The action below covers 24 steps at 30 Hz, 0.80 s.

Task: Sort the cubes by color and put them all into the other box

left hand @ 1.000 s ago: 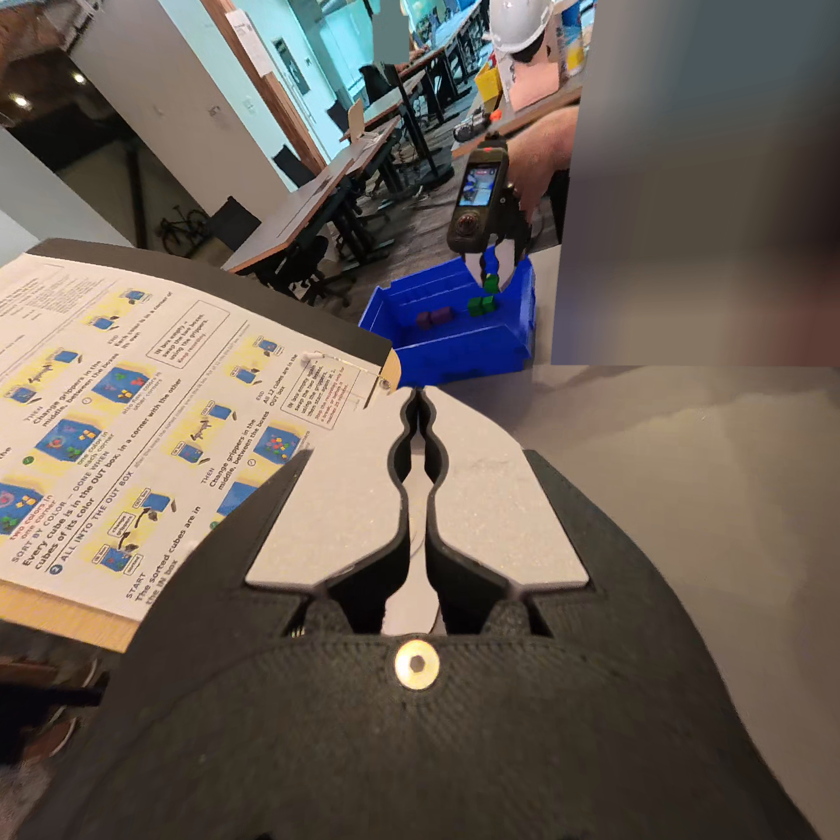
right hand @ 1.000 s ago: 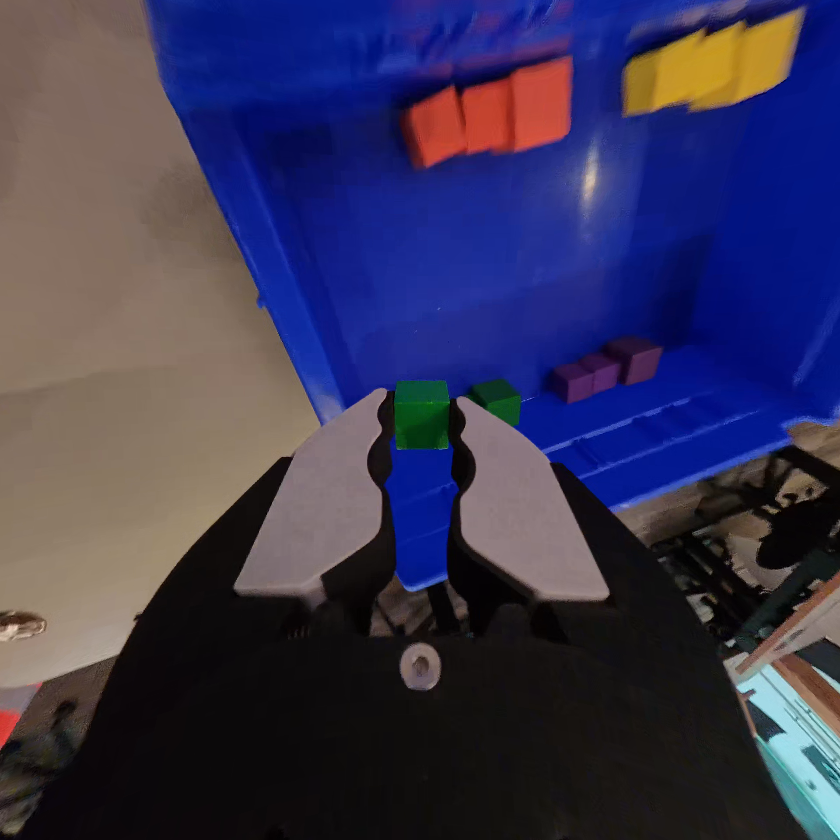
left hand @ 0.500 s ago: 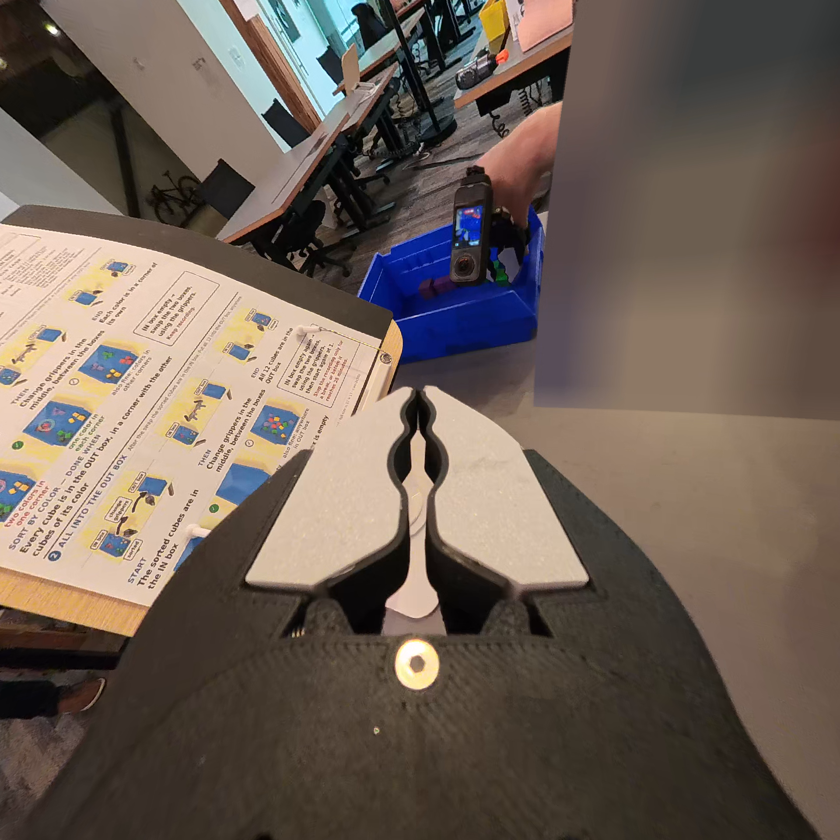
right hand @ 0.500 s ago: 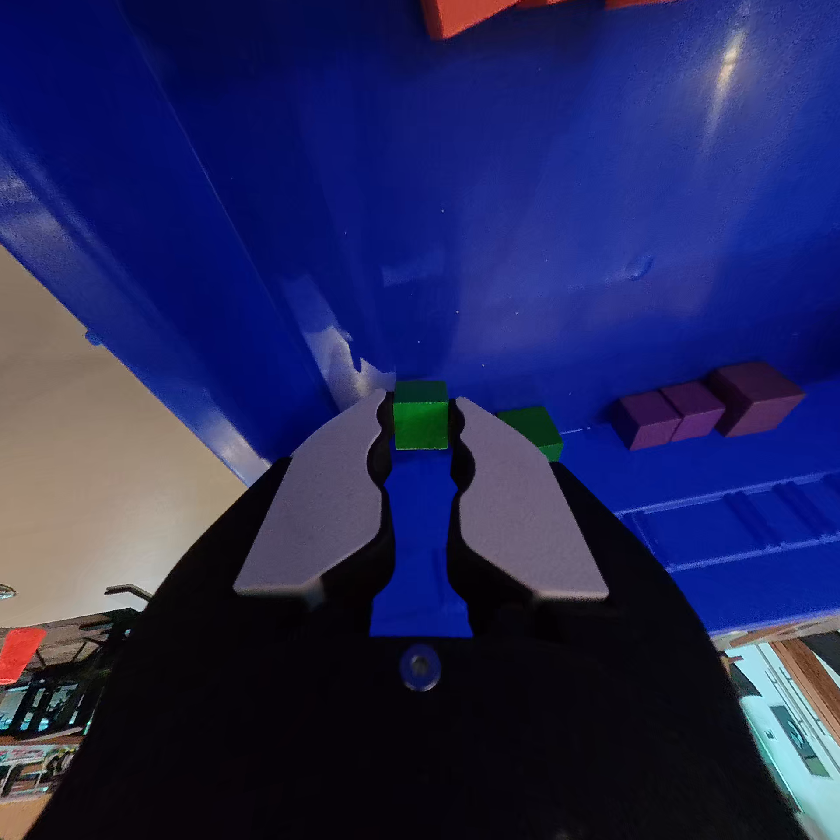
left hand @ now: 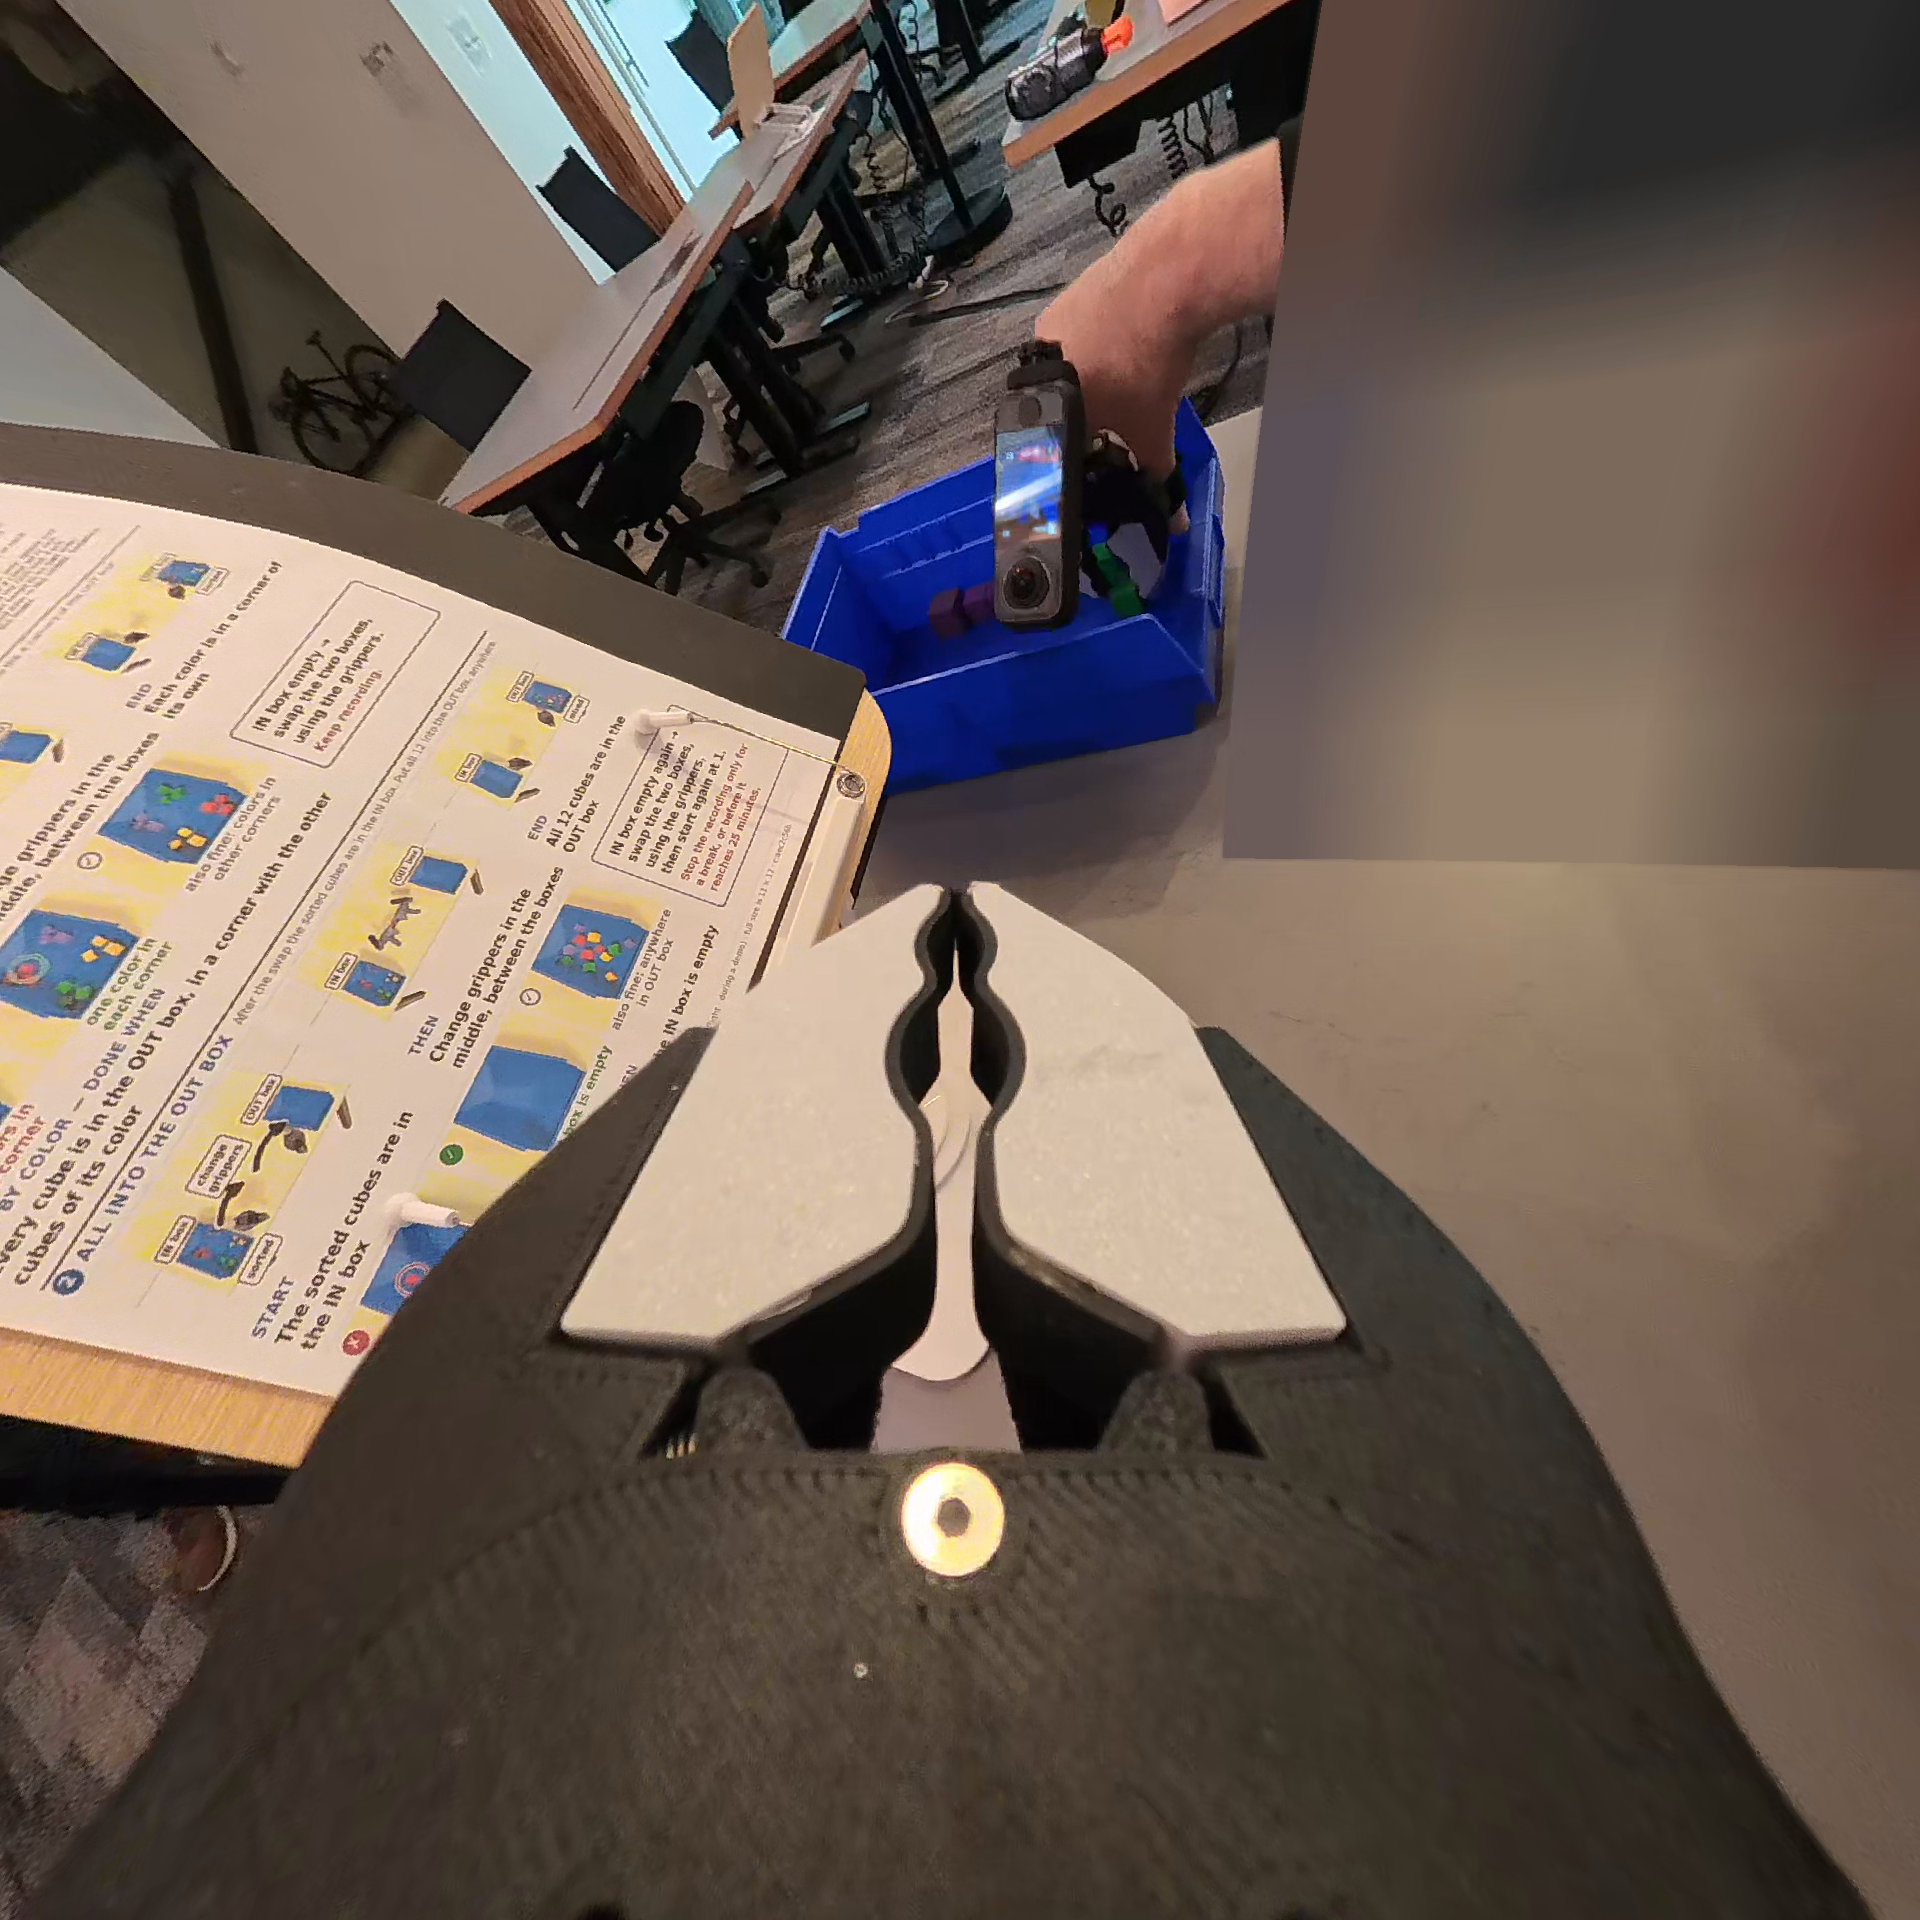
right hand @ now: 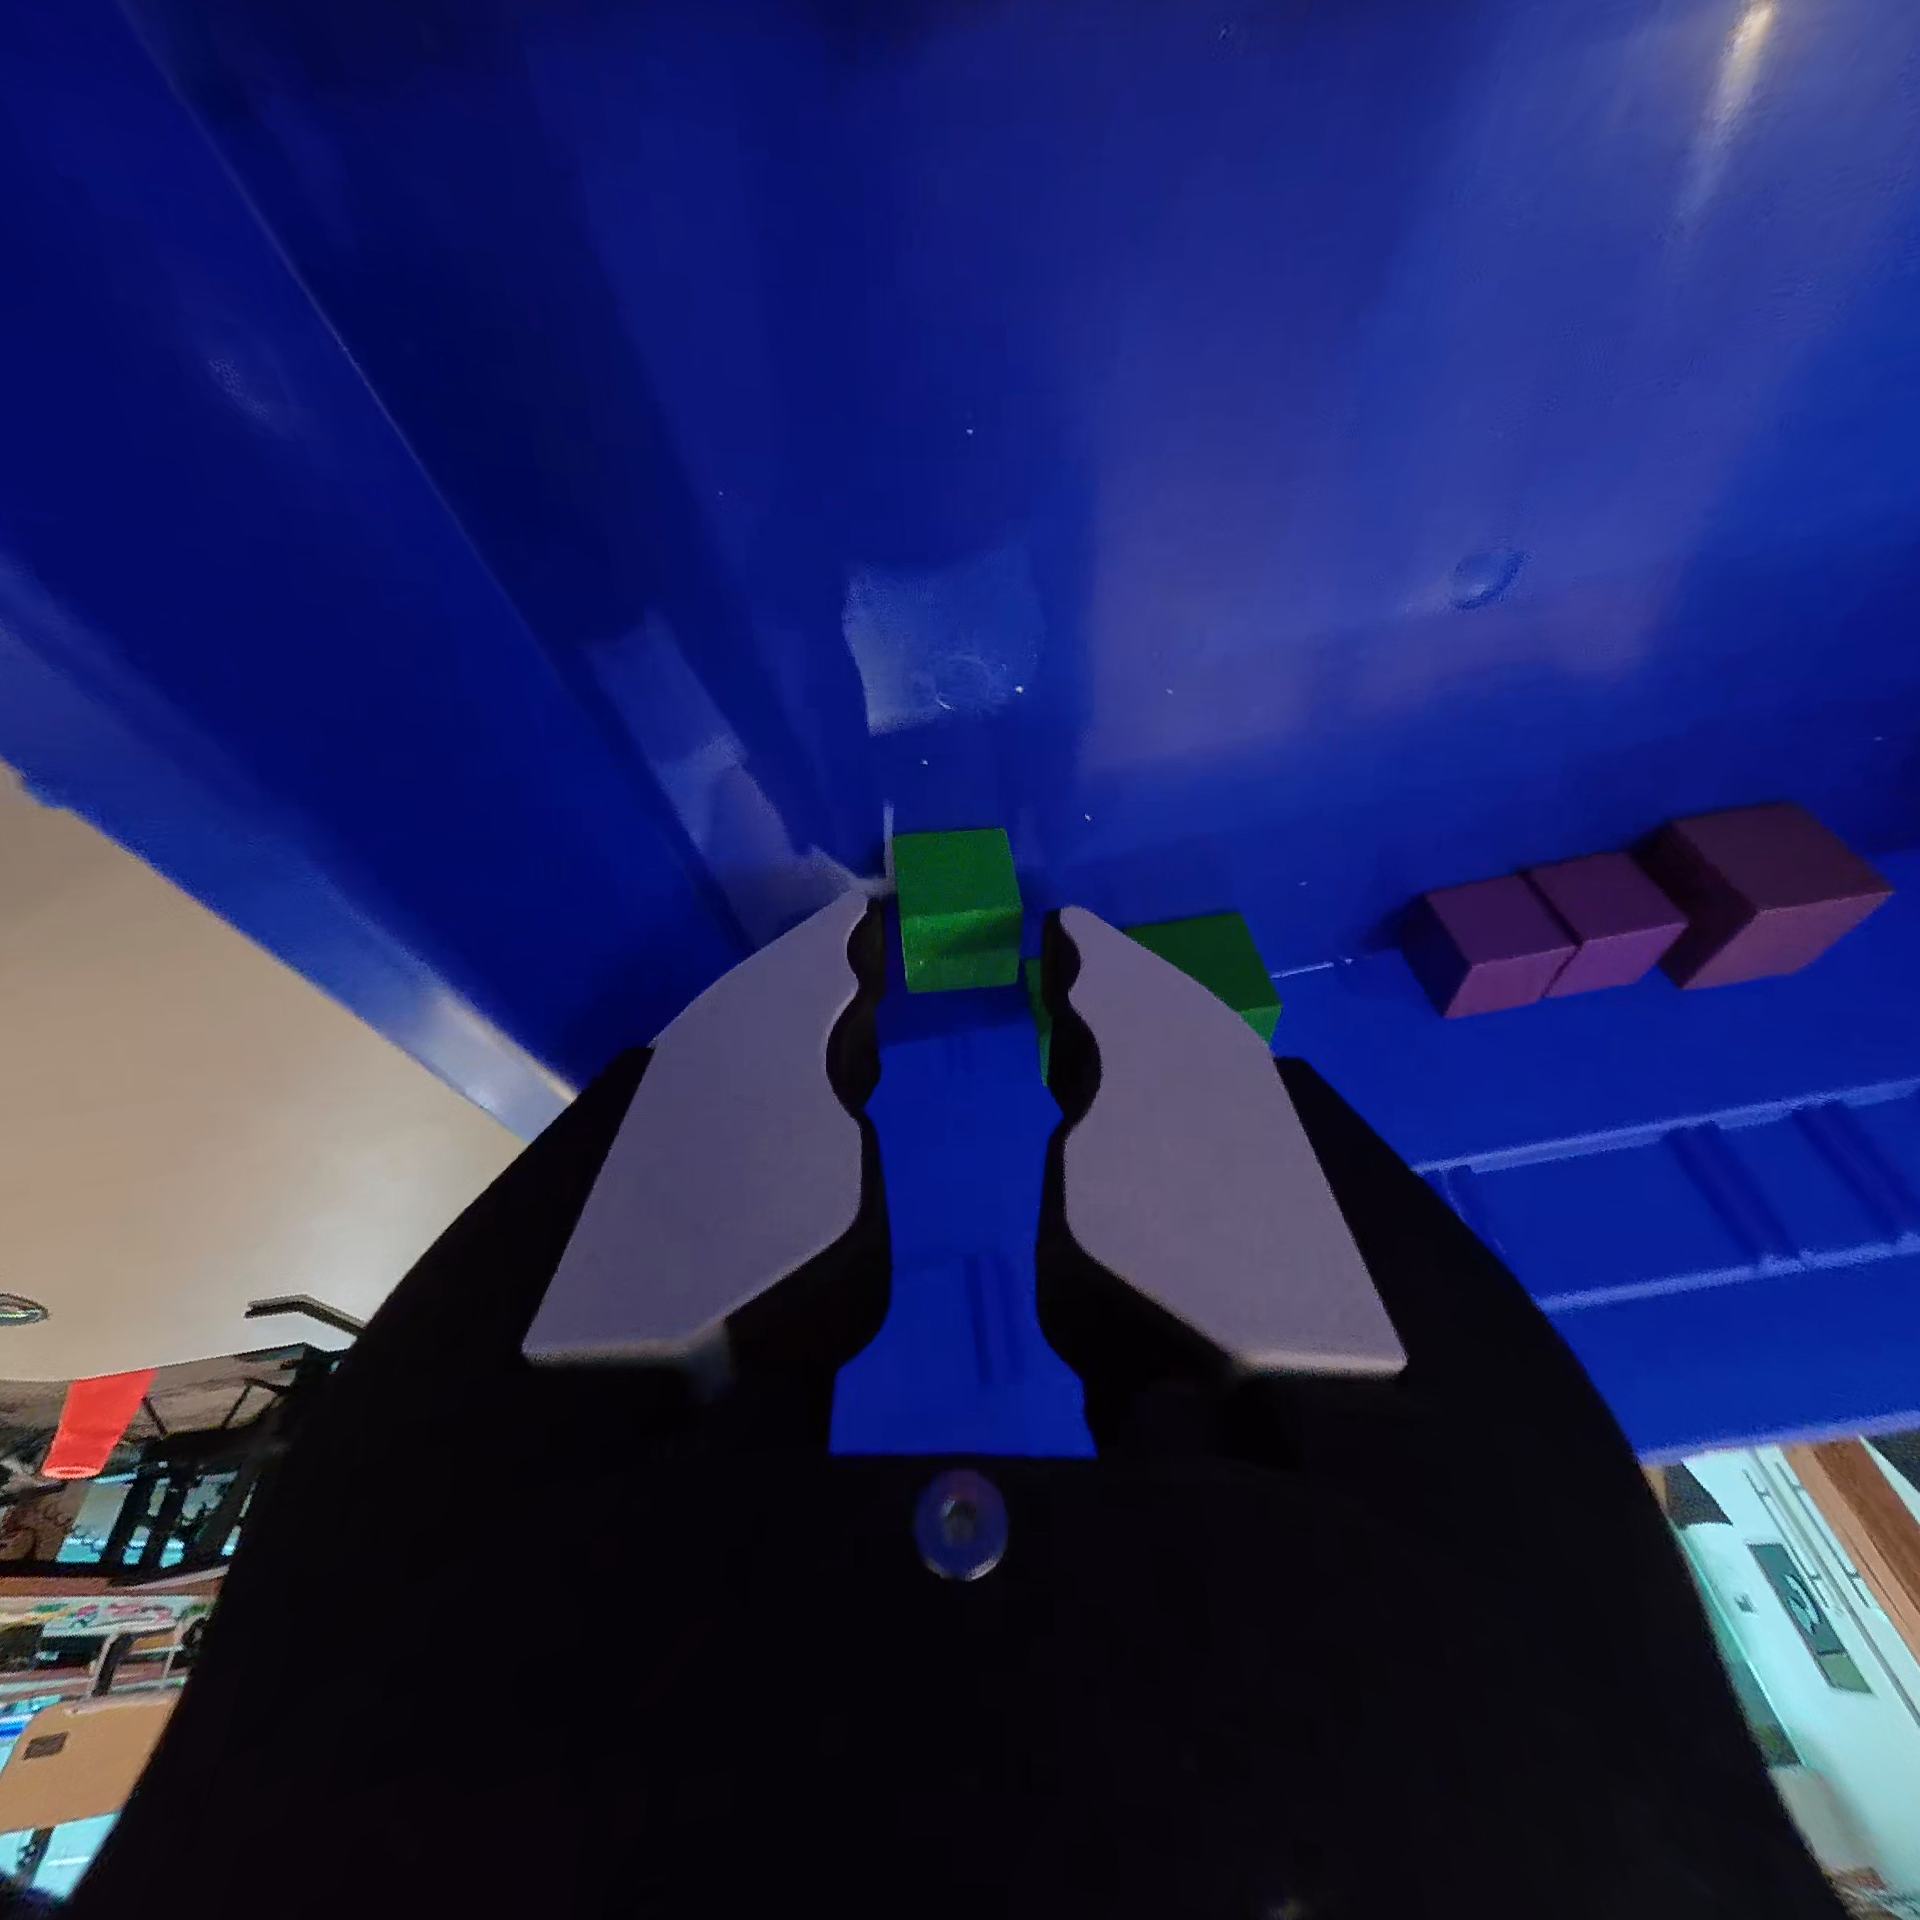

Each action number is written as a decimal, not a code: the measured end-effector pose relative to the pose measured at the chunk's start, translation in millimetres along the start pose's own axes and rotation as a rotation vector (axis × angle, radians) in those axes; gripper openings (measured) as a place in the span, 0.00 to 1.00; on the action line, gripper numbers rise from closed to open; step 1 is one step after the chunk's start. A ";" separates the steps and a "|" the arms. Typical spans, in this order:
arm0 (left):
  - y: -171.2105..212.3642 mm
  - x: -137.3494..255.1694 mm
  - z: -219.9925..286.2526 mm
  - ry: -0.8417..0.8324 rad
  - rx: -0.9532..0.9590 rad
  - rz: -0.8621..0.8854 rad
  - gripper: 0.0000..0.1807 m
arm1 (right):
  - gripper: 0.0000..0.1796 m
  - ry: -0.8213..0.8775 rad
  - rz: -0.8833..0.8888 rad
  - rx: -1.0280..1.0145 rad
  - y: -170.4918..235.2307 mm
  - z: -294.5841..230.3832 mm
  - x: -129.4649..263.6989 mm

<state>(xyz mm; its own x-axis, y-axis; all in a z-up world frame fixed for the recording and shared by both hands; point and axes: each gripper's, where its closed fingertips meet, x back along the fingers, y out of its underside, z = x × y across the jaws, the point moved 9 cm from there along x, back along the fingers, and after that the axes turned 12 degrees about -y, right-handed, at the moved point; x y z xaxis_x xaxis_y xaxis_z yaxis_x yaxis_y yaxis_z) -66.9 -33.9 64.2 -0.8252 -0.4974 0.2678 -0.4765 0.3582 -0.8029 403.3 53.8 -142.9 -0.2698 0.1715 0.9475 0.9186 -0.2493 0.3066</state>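
Right wrist view: right gripper [right hand: 956, 925] jaws parted, green cube [right hand: 954, 909] released in blue box [right hand: 1143, 416] corner; next, withdraw. Left gripper [left hand: 956, 909] jaws closed, empty.

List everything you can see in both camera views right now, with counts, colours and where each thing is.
blue box: one, blue, on the grey table.
green cubes: two seen, green, in the box's corner, just past the right gripper's tips.
purple cubes: three, purple, in a touching row along the box wall.
instruction sheet: one, white and yellow, on a wooden board, left of the left gripper.
grey table: one, grey, under the box.
right gripper: open, inside the box.
left gripper: shut, empty, above the table.
person's hand: one, on the right gripper.
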 end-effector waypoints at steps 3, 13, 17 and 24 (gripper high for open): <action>0.5 -0.5 0.3 0.004 -0.002 -0.007 0.00 | 0.13 0.027 0.029 0.007 1.0 -4.0 15.7; -0.2 2.6 -0.7 -0.004 -0.002 -0.008 0.00 | 0.00 -0.059 0.062 0.059 -20.7 -5.7 15.1; 0.2 3.9 -2.1 -0.005 0.000 -0.008 0.00 | 0.00 -0.066 0.005 0.030 -16.7 -0.1 6.9; 1.6 1.5 -1.7 0.002 0.001 -0.016 0.00 | 0.00 -0.087 -0.060 0.003 -3.4 2.6 3.9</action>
<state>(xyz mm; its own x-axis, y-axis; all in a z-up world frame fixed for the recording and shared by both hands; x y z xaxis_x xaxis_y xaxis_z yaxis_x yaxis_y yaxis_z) -69.4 -32.8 64.2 -0.8182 -0.5011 0.2818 -0.4892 0.3494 -0.7991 399.9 57.9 -140.5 -0.2982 0.2677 0.9162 0.9026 -0.2332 0.3619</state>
